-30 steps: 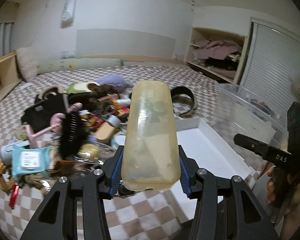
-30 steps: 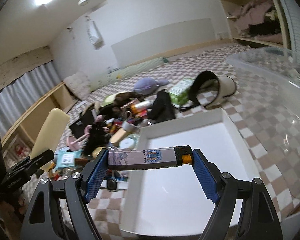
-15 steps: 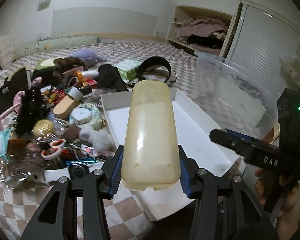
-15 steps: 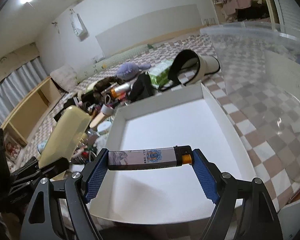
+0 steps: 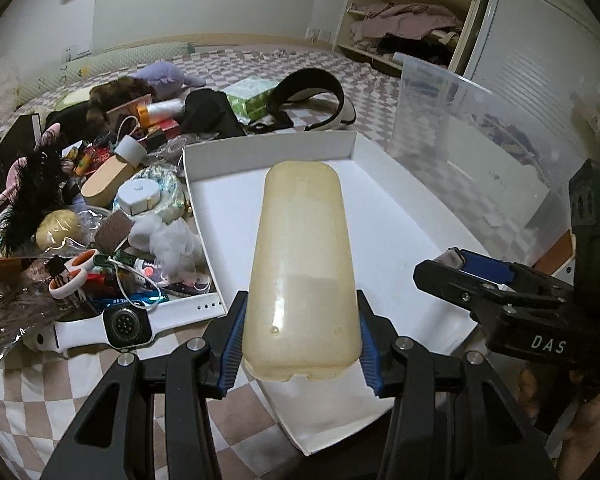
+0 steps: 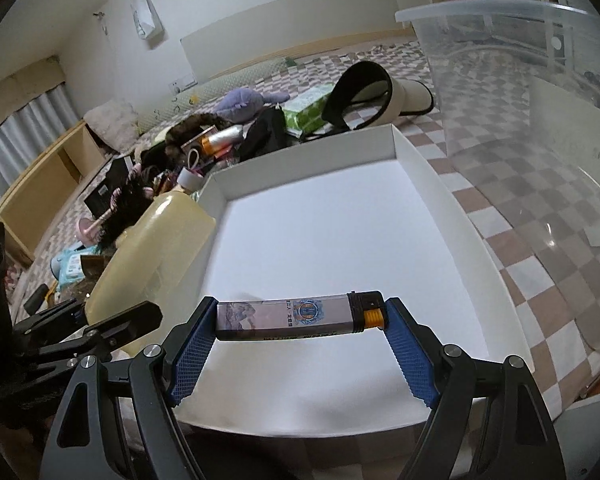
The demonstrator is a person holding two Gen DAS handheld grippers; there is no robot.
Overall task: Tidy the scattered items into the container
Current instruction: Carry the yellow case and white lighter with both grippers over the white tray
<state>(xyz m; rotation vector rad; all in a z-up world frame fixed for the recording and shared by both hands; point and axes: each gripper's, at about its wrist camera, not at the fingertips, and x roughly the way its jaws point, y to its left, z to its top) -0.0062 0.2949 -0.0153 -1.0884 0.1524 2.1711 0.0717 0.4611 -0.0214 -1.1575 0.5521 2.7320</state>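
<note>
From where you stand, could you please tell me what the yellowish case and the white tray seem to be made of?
The yellowish case looks like translucent plastic: glossy, cloudy, with moulded rounded corners. The white tray seems to be matte cardboard, judging by its thin, folded upright walls, though coated board or thin plastic can't be excluded.

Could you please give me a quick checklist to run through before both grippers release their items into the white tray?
1. Left gripper clamps the yellowish case: ok.
2. Right gripper clamps the lighter end to end: ok.
3. Both items over the white tray: ok.
4. Tray floor bare beneath them: ok.
5. The two grippers apart from each other: ok.
6. Height of the items above the tray floor: cannot tell.
</note>
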